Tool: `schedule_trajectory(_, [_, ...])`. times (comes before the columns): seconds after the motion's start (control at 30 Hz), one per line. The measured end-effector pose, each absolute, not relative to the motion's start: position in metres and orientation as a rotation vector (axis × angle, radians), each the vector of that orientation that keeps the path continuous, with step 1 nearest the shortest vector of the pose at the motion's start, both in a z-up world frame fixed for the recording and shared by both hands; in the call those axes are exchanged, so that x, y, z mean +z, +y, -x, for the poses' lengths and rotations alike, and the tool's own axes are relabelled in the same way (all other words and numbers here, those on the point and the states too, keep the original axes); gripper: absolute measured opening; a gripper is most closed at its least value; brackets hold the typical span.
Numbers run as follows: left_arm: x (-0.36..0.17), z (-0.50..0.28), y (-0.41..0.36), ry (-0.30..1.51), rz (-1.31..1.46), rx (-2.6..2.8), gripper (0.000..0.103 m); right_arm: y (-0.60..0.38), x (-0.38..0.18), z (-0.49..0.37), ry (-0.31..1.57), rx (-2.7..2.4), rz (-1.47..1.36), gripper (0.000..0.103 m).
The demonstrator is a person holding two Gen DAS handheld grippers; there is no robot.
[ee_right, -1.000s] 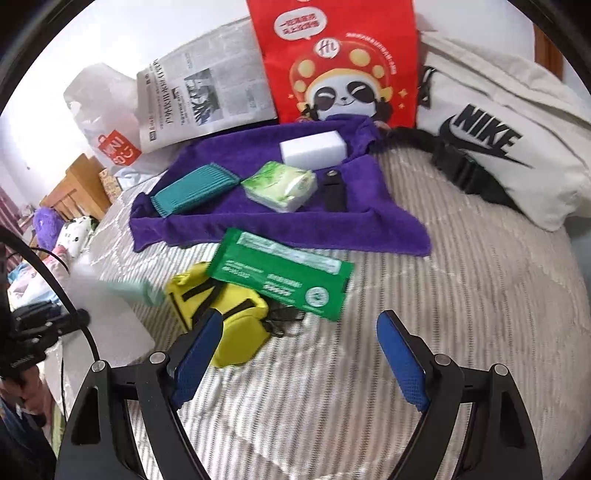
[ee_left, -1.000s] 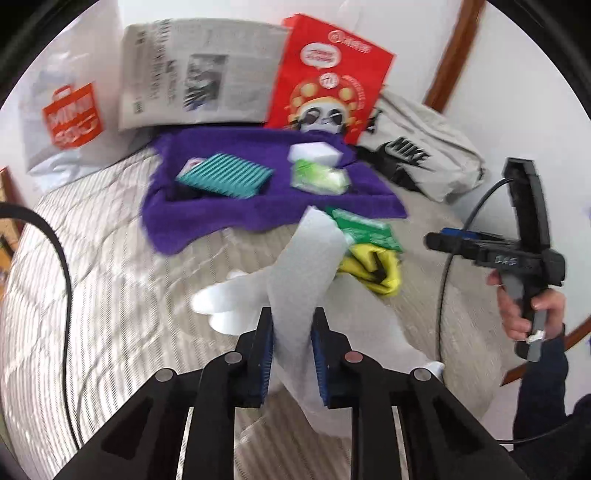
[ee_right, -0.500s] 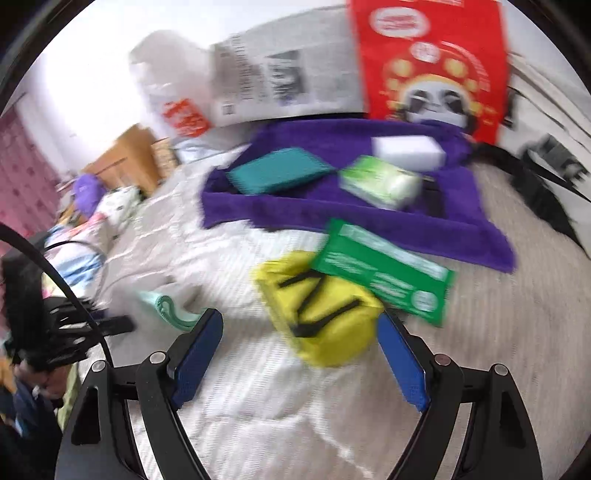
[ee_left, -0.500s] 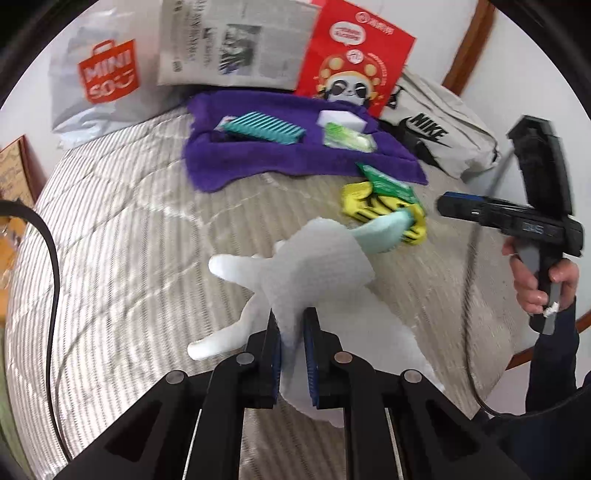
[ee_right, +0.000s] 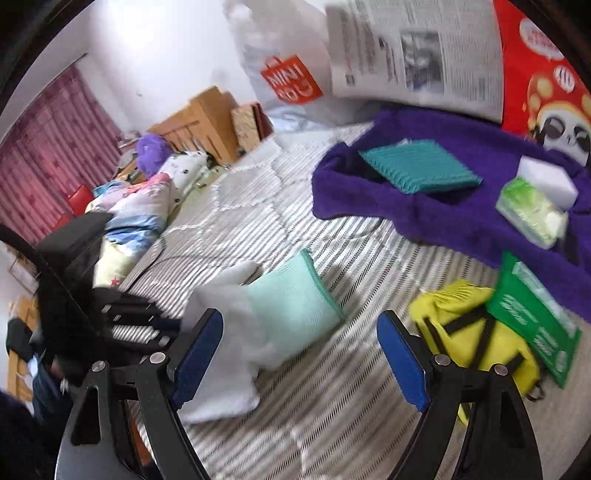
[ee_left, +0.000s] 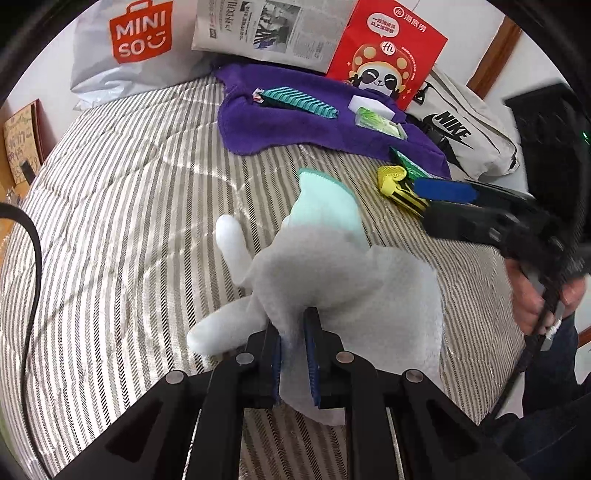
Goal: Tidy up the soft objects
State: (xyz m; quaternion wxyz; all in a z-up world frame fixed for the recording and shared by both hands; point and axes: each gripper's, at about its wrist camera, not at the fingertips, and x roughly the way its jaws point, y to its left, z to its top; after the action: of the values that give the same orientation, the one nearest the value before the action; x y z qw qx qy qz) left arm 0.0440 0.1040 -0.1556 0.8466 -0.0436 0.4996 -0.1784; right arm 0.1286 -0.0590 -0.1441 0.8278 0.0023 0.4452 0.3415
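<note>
My left gripper (ee_left: 293,354) is shut on a white glove (ee_left: 332,266) with a mint-green cuff (ee_right: 291,299). The glove droops onto the striped bedspread (ee_left: 129,206), its fingers sticking out to the left. My right gripper (ee_right: 299,332) stands open just above the bed, with the cuff lying between and beyond its blue pads (ee_right: 199,350), untouched. In the left wrist view the right gripper (ee_left: 439,203) reaches in from the right, past the glove. A purple towel (ee_right: 424,210) farther back carries a teal ribbed pad (ee_right: 421,170), a white sponge (ee_right: 546,181) and a green tissue pack (ee_right: 528,210).
A yellow pouch (ee_right: 469,332) and a green packet (ee_right: 532,314) lie right of the glove. A Miniso bag (ee_left: 140,40), newspaper (ee_left: 266,29), red panda bag (ee_left: 384,62) and Nike bag (ee_left: 461,136) line the back. Bedding (ee_right: 136,214) is piled at the left. A hand (ee_left: 532,299) grips the right handle.
The left gripper has lowered the glove toward the bedspread, and the glove has flopped over, cuff forward. The right gripper has swung left from the yellow pouch to the glove's cuff, still open.
</note>
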Motion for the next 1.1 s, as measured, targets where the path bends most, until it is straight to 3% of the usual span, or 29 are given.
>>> schedule_trajectory(0.3, [-0.159, -0.035, 0.134, 1.046, 0.144, -0.341, 0.013, -0.010, -0.177, -0.147, 1.034, 0.692, 0.079, 0.080])
schedule_trajectory(0.33, [-0.159, -0.035, 0.136, 1.043, 0.150, -0.339, 0.013, -0.005, -0.177, -0.143, 1.004, 0.681, 0.123, 0.071])
schedule_trajectory(0.37, [-0.160, -0.035, 0.138, 1.042, 0.157, -0.342, 0.013, 0.000, -0.177, -0.138, 0.991, 0.702, 0.157, 0.048])
schedule_trajectory(0.43, [-0.160, -0.035, 0.139, 1.040, 0.162, -0.344, 0.013, 0.002, -0.175, -0.134, 0.998, 0.733, 0.164, 0.026])
schedule_trajectory(0.47, [-0.161, -0.035, 0.139, 1.038, 0.164, -0.343, 0.013, 0.000, -0.174, -0.133, 0.998, 0.729, 0.156, 0.021])
schedule_trajectory(0.9, [-0.159, -0.050, 0.131, 1.032, 0.119, -0.291, 0.012, -0.149, -0.101, -0.106, 0.861, 0.350, 0.086, 0.017])
schedule_trajectory(1.1, [-0.156, -0.058, 0.113, 1.028, 0.049, -0.294, 0.014, -0.210, -0.117, -0.089, 0.953, 0.193, 0.091, 0.017])
